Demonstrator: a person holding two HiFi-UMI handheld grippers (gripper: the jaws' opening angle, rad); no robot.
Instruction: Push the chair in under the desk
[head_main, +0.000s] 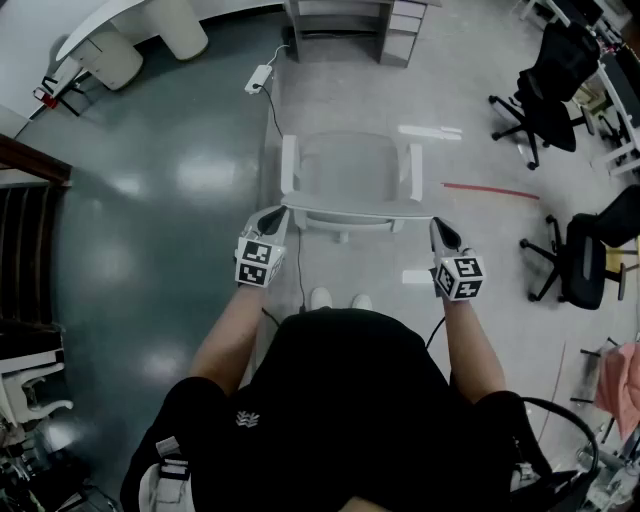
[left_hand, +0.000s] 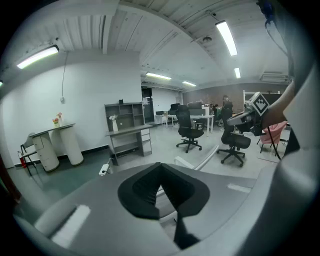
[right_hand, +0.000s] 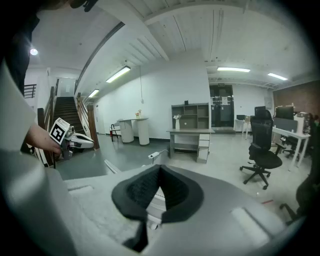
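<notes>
A white swivel chair (head_main: 350, 170) stands in front of me, its back rail (head_main: 360, 211) nearest to me. The grey desk (head_main: 345, 28) with drawers is beyond it at the far end of the floor, some way off. My left gripper (head_main: 277, 214) is shut, its tip at the rail's left end. At the rail's right end sits the tip of my right gripper (head_main: 438, 229), also shut. Neither holds anything. In the left gripper view the shut left gripper (left_hand: 160, 167) points toward the desk (left_hand: 128, 133). The right gripper (right_hand: 159, 168) faces the desk (right_hand: 192, 133) too.
Two black office chairs (head_main: 545, 95) (head_main: 590, 255) stand to the right. A power strip (head_main: 259, 78) and its cable lie on the floor left of the desk. A white table (head_main: 130, 35) is at far left, a dark staircase (head_main: 25, 200) at left, and a red strip (head_main: 490, 190) right of the chair.
</notes>
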